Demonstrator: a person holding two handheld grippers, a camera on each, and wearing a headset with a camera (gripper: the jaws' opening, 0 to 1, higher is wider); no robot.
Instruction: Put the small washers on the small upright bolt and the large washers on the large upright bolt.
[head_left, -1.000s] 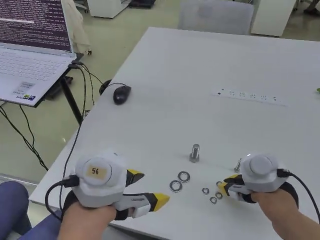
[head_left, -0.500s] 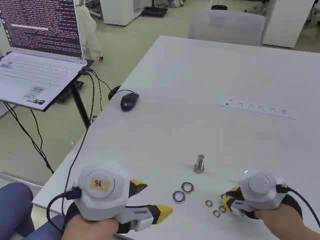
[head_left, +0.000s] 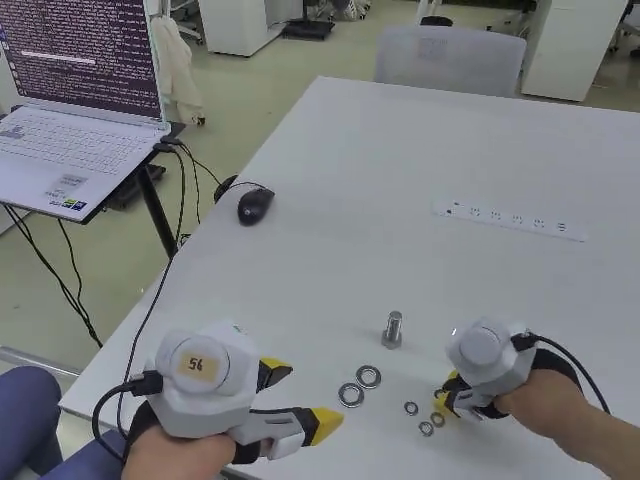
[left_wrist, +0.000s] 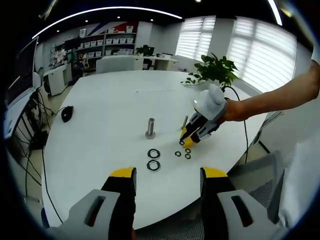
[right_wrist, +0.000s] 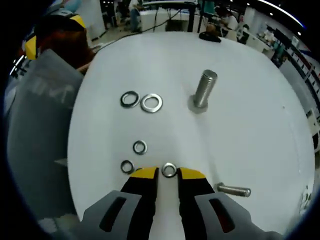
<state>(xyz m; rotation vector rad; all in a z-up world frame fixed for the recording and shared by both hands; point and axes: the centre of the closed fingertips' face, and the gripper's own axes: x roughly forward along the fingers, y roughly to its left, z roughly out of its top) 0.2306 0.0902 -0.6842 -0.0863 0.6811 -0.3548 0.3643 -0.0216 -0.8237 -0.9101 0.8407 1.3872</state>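
White office table (head_left: 420, 180). Nothing threaded yet: large bolt (head_left: 392, 329) and small bolt (left_wrist: 185, 121) bare. Two large washers (head_left: 368, 377) at 7 o'clock from large bolt, small washers (head_left: 411, 408) at 5. Left gripper (left_wrist: 168, 172) released, empty. Right gripper (right_wrist: 168, 176) straddling one small washer (right_wrist: 169, 170), clamping unclear.

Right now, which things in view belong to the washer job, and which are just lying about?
Job:
large upright bolt
small bolt
two large washers
three small washers

Lying about:
mouse
power strip
laptop
chair
plant
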